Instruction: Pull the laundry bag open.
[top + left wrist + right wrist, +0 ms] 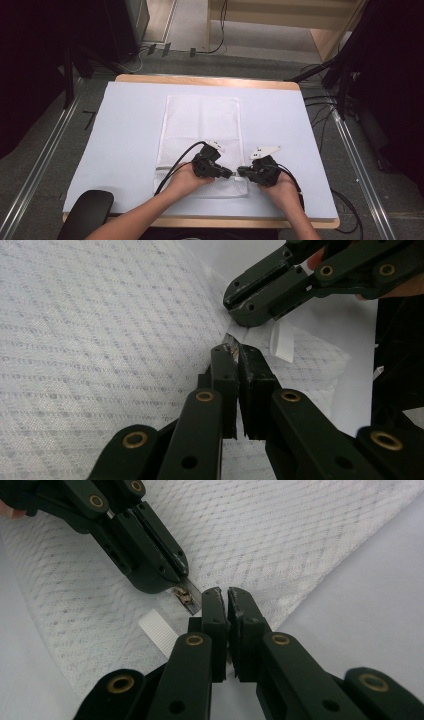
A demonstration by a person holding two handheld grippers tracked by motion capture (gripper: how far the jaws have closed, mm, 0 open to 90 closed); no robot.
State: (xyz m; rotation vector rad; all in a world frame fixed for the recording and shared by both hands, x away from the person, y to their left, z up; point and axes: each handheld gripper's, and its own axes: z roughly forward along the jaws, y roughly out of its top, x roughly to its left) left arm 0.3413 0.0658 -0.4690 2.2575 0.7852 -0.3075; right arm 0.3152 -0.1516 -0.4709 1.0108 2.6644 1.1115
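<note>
While the white mesh bag (pixel 200 130) is laid flat on the pale table cover (pixel 125 130), its zipper pull (pixel 184 596) is pinched by the left gripper (pixel 231 174); bag fabric is clamped by the right gripper (pixel 241 171).

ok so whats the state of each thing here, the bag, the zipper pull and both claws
mesh bag: lying flat on the table cover, zipper end nearest the person
zipper pull: pinched in the left claw
left claw: shut on the zipper pull
right claw: shut, pinching the bag's edge beside the pull
white tab: loose on the mesh, not held
</note>
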